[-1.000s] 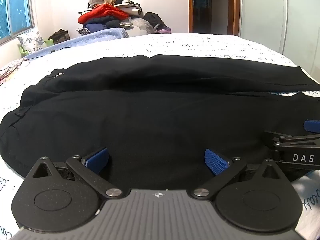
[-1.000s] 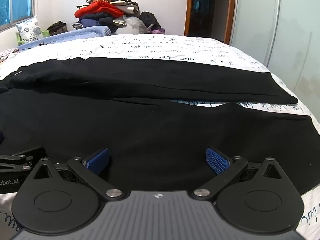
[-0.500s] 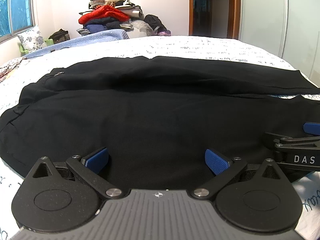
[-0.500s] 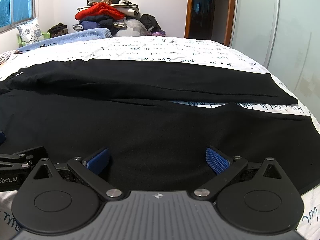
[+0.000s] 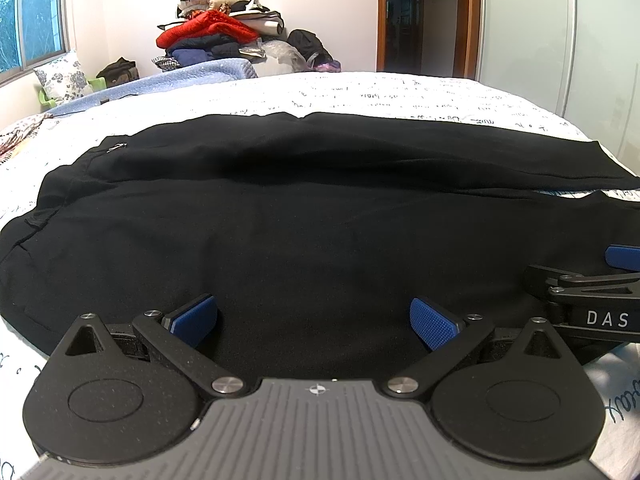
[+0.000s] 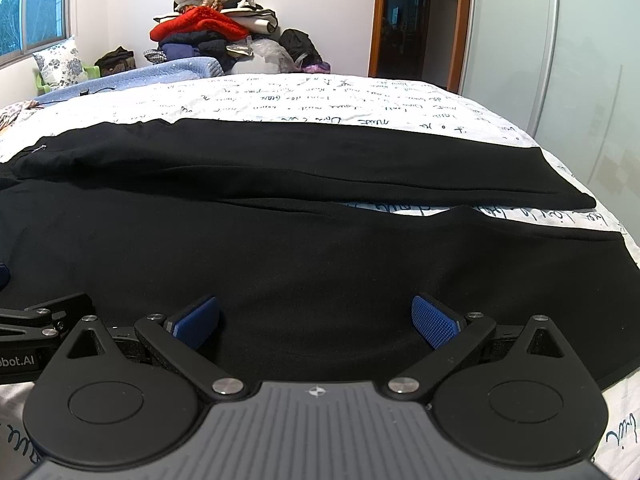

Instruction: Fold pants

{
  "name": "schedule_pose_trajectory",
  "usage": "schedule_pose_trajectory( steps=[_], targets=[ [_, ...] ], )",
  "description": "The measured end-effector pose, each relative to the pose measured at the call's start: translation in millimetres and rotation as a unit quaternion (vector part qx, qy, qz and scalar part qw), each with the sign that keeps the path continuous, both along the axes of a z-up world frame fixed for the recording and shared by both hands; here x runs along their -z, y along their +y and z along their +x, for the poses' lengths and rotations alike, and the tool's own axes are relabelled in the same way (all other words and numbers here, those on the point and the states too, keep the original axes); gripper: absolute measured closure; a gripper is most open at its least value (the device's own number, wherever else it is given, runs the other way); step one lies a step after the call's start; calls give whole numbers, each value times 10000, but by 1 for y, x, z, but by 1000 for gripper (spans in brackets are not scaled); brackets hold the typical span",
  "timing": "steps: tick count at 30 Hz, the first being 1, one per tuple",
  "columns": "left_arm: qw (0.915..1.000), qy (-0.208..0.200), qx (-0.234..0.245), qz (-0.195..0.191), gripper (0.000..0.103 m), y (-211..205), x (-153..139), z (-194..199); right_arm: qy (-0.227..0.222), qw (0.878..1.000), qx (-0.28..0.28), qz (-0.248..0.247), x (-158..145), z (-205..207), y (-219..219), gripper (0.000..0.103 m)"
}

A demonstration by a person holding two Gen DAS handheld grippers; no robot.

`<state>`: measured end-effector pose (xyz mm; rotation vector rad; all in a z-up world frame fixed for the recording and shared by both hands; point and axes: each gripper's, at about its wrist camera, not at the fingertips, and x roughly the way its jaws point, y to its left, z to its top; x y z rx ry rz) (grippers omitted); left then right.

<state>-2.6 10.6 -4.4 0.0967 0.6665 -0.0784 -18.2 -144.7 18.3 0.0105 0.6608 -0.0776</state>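
Note:
Black pants [image 5: 304, 216] lie spread flat across the bed, waist to the left, both legs running right. In the right wrist view the pants [image 6: 320, 240] show a narrow gap of sheet between the far leg and the near leg. My left gripper [image 5: 314, 322] is open, low over the near edge of the near leg, its blue pads [image 5: 434, 322] wide apart on the cloth. My right gripper [image 6: 316, 320] is open too, further right along the same edge. The right gripper [image 5: 592, 292] shows at the right of the left wrist view.
The bed [image 6: 320, 100] has a white sheet with dark handwriting print. A heap of clothes [image 5: 216, 36] is stacked behind it by the wall. A floral pillow [image 5: 62, 80] sits under the window at left. A doorway and a wardrobe door [image 6: 580, 60] stand at right.
Both views have tilted up slightly, so the pants sit lower in frame. Both grippers stay open at the near edge.

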Motion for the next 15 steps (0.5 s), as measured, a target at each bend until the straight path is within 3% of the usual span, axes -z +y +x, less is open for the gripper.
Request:
schedule_pose_trajectory(
  steps=[11,15],
  targets=[
    [10000,-21,-7,24,0,-1,-1,-1,-15,10000,-1,9,0,0,1,0],
    [9990,-254,-229,304,0,-2,-9,-13,-147,9997,52,200,-8,-8,-5,0]
  ],
)
